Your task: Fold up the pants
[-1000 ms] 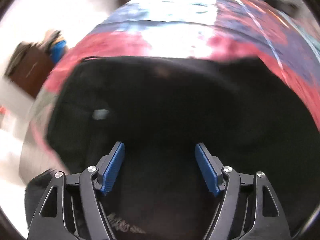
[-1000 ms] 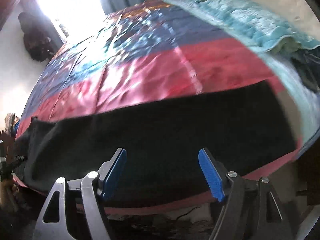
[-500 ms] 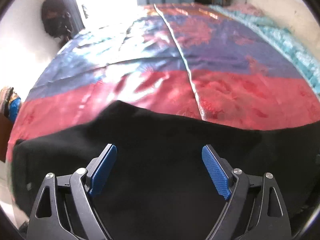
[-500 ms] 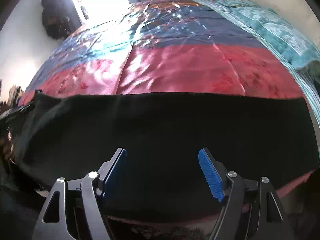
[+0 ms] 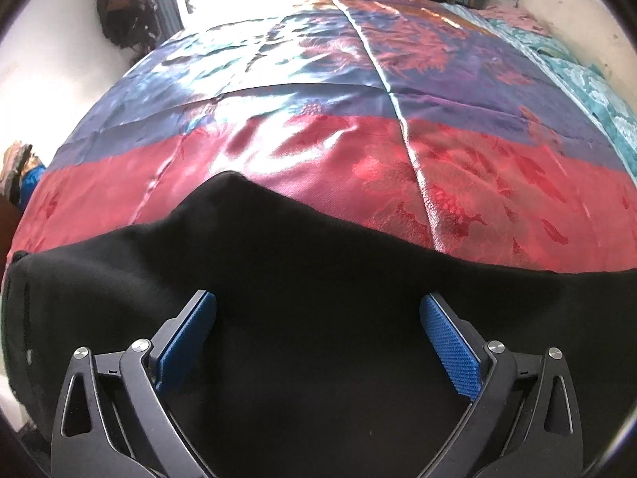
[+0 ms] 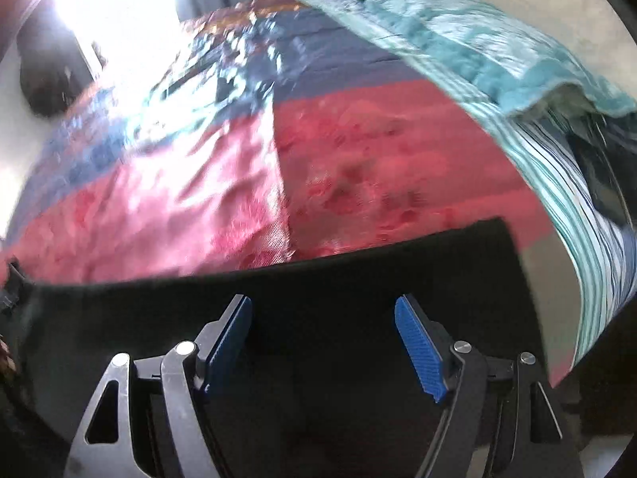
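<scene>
Black pants [image 5: 318, 279] lie spread along the near edge of a bed's red-and-blue satin cover [image 5: 358, 127].
The left gripper [image 5: 318, 338] hangs over them, jaws wide and empty; the right gripper [image 6: 322, 338] likewise stands parted, though its view is blurred; a teal blanket [image 6: 458, 40] lies beyond.
</scene>
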{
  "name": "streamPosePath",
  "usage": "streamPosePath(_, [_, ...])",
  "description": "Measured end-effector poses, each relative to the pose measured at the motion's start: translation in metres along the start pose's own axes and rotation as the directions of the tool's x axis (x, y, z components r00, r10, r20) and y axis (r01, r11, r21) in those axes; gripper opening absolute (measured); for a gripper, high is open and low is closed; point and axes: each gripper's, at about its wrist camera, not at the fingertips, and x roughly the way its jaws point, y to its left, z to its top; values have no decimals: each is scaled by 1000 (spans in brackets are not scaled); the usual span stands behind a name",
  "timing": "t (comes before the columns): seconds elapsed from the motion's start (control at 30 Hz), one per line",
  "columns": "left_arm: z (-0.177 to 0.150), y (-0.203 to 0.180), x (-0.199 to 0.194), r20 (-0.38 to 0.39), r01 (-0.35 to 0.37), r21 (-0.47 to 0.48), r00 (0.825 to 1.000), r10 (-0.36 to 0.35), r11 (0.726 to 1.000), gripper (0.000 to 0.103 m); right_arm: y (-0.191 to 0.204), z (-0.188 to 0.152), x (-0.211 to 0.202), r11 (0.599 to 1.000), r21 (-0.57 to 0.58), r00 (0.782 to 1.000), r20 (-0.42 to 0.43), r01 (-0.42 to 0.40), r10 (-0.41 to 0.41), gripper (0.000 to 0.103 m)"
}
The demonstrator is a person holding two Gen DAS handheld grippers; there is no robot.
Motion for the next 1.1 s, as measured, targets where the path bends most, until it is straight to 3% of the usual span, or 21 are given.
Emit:
streamPosePath(0.1, [-5, 9, -13, 24, -15, 7, 1000, 15, 1000, 101, -9, -8, -12, 1000, 6, 1000, -24, -2, 2, 75])
streamPosePath(0.17, [-10, 27, -7, 21, -103, 7, 994, 103, 995, 102, -19, -18, -8, 999, 31, 996, -85, 17, -15, 75])
streamPosePath(0.2, [-11, 41, 0, -4, -132, -19, 991, 132, 991, 103, -24, -24, -8, 998, 61, 994, -105, 16, -9, 75])
streamPosePath(0.23, [-12, 57, 4, -20, -108, -73, 994, 107, 991, 103, -31, -27, -6, 995, 104, 993, -116, 9, 3, 75])
streamPosePath(0.27, [-12, 74, 5, -27, -72, -147, 997, 68, 986, 103, -38, -31, -8, 989, 147, 994, -111, 3, 14, 75])
streamPosePath(0.3, [-10, 86, 4, -43, -89, -191, 996, 83, 978, 103, -42, -32, -10, 985, 175, 995, -103, 2, 17, 75])
streamPosePath(0.37, [-5, 101, -3, -68, -151, -220, 988, 139, 964, 101, -46, -33, -20, 977, 212, 998, -66, 2, 12, 75])
streamPosePath(0.47, [-7, 125, -25, -16, -127, -255, 992, 127, 958, 101, -40, -35, -37, 976, 217, 1000, 2, -17, 17, 75])
streamPosePath(0.5, [-9, 134, -27, -11, -153, -254, 988, 156, 955, 101, -37, -36, -41, 977, 213, 1000, 18, -22, 18, 75])
streamPosePath(0.53, [-12, 149, -23, -26, -223, -246, 974, 224, 943, 101, -35, -39, -45, 977, 210, 999, 34, -27, 20, 75])
streamPosePath(0.6, [-17, 180, -3, -126, -319, -258, 947, 296, 912, 103, -31, -42, -48, 974, 223, 998, 50, -35, 25, 75])
streamPosePath(0.67, [-22, 208, 3, -119, -242, -341, 970, 214, 908, 103, -32, -45, -47, 968, 248, 998, 49, -39, 27, 75])
streamPosePath(0.83, [-17, 204, -8, -113, -257, -324, 966, 232, 911, 101, -36, -51, -50, 956, 292, 998, 58, -31, 14, 75])
streamPosePath(0.93, [-25, 184, -21, -86, -190, -317, 981, 172, 929, 101, -41, -53, -54, 945, 325, 996, 87, -40, 12, 75])
streamPosePath(1.1, [-38, 102, -40, -31, -1, -211, 999, -6, 978, 101, -43, -50, -48, 940, 335, 996, 75, -64, 41, 75])
